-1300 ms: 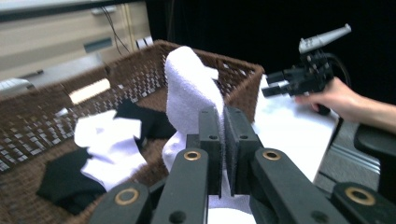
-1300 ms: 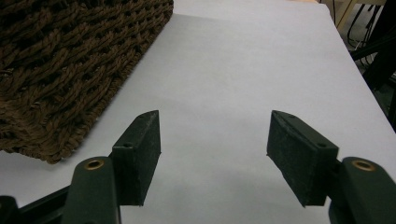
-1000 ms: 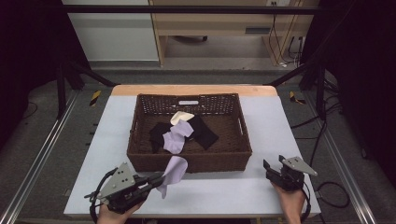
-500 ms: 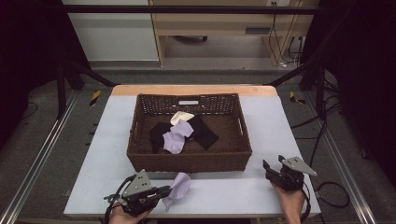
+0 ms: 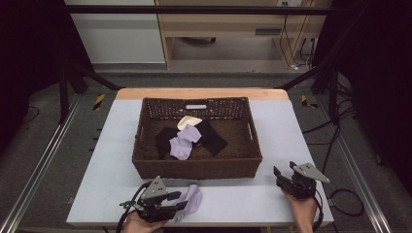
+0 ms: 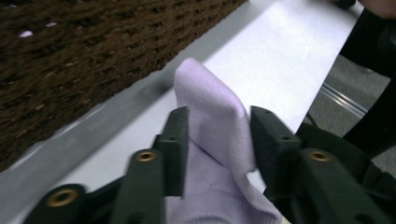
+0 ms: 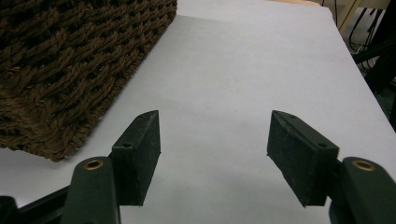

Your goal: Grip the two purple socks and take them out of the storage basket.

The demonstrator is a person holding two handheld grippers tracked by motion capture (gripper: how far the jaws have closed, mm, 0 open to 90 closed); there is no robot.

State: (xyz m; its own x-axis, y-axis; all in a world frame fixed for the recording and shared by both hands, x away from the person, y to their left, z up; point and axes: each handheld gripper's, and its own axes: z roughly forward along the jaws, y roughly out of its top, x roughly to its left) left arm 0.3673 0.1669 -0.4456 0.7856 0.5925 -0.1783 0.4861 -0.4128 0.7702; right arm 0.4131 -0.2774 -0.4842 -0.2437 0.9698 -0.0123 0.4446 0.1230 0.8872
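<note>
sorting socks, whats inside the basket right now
In the basket: a purple sock, a cream one, and black socks beneath them. Anything under that pile is covered.

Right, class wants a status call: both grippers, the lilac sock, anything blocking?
Left gripper shut on lilac sock, sock on table outside basket. Right gripper open, empty, over bare table. Nothing in the way.

Beyond the white table, a pale wooden desk stands at the back wall, black frame struts slant down either side, and cables trail over the grey floor.
</note>
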